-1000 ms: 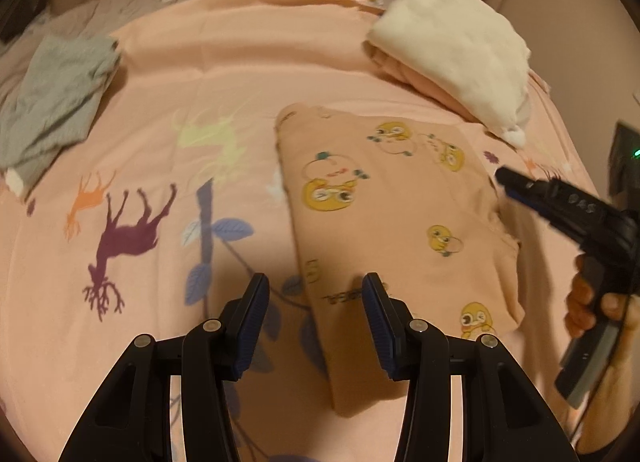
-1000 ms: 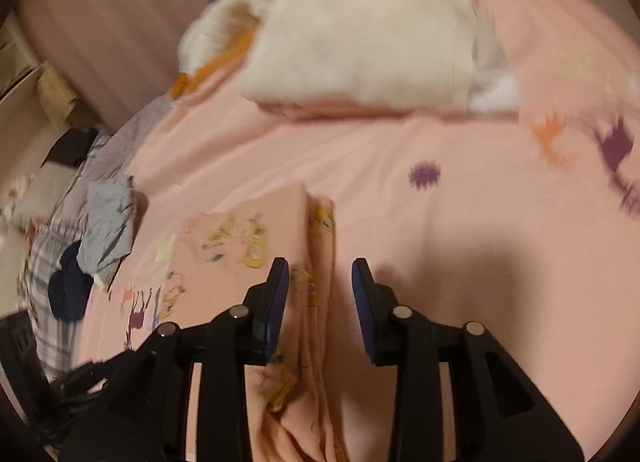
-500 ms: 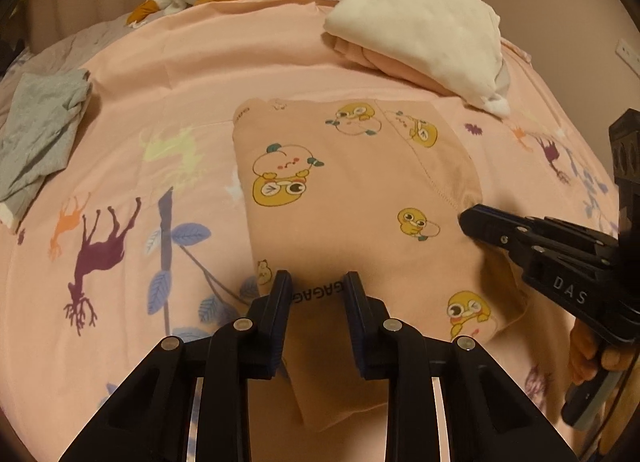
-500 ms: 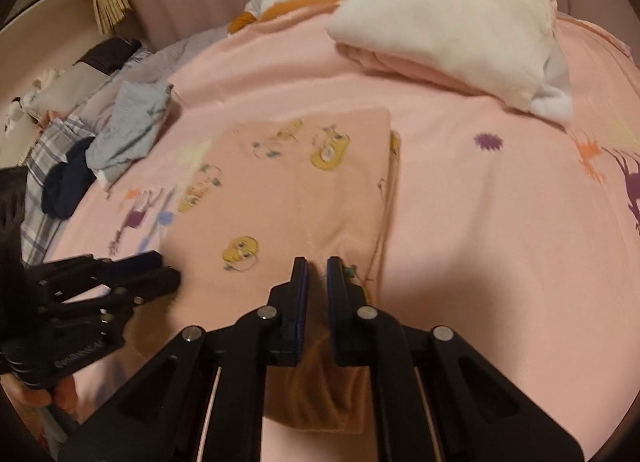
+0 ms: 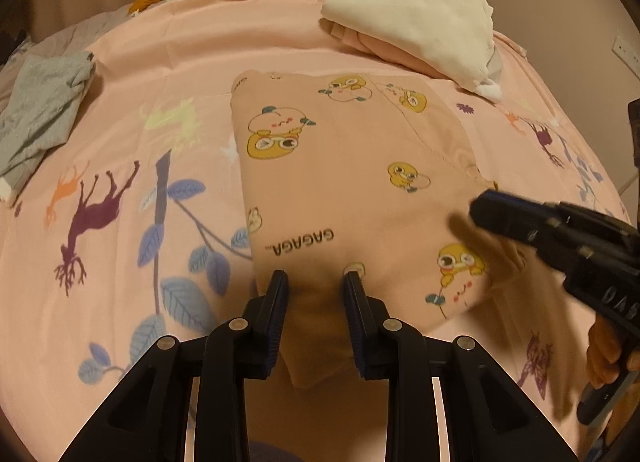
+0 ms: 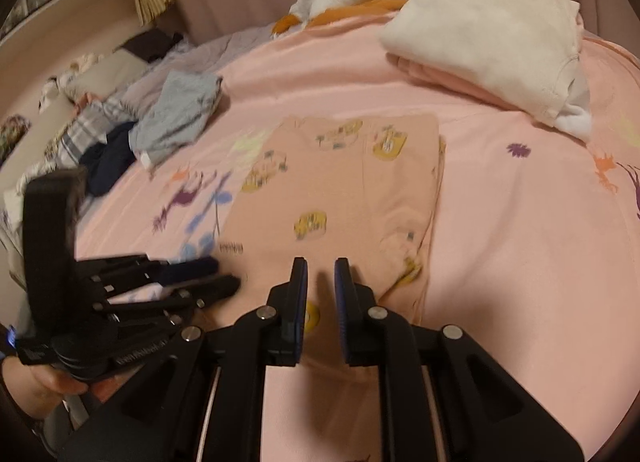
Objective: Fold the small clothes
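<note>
Left tongs [image 5: 316,282] sit part open with the near hem of the peach duck-print shirt [image 5: 352,182] bunched between them, though I can't tell if they've really got it; the right tongs [image 6: 321,274] are down to a narrow gap over the same hem, and I can't tell if they've caught cloth either. The shirt lies half-folded in the middle of the pink bed [image 5: 120,74], near the folded pile [image 5: 416,18]. I'd pinch all layers on both sides, then lift evenly and carry the hem toward the collar.
</note>
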`<state>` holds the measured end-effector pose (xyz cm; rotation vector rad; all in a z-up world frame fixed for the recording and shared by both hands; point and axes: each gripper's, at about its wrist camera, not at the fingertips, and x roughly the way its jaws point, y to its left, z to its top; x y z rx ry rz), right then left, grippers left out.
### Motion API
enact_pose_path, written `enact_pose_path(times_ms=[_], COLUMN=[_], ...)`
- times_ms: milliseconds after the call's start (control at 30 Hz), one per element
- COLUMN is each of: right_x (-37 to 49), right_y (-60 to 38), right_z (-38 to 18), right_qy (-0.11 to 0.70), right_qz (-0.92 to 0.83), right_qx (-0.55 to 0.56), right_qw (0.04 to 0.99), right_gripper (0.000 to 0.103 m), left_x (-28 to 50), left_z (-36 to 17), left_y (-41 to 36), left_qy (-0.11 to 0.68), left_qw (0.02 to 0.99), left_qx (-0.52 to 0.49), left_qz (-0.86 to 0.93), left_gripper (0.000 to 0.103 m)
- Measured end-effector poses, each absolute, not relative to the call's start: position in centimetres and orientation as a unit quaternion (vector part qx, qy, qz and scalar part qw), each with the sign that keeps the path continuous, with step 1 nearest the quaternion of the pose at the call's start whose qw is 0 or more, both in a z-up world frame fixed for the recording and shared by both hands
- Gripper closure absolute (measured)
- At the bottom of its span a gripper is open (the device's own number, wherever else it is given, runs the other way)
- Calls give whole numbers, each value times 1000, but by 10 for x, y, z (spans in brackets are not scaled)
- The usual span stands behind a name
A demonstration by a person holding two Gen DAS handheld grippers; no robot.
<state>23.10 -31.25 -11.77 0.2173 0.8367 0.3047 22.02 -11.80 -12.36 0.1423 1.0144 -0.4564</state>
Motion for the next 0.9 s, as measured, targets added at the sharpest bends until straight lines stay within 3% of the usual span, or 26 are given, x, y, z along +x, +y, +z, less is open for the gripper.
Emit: enact_pose_path(times_ms=[133, 433, 600, 900], right_x=[233, 220, 213, 206], right_y=[-307, -315, -317, -315], right_z=[-138, -142, -139, -128], right_qy=[437, 442, 441, 432], right_qz=[125, 131, 136, 141], right_qx=[84, 110, 126, 131], right_qw=[887, 880, 878, 881], right_gripper=[92, 91, 86, 77], left_x=[217, 209, 207, 206], left_z=[-126, -126, -123, -119], left_y=[-117, -107, -100, -96], left_qy=[485, 489, 494, 494], left_qw=[845, 843, 843, 844], left_qx=[69, 60, 46, 45], left_qz=[-216, -215, -208, -204], left_gripper=[76, 76, 67, 65])
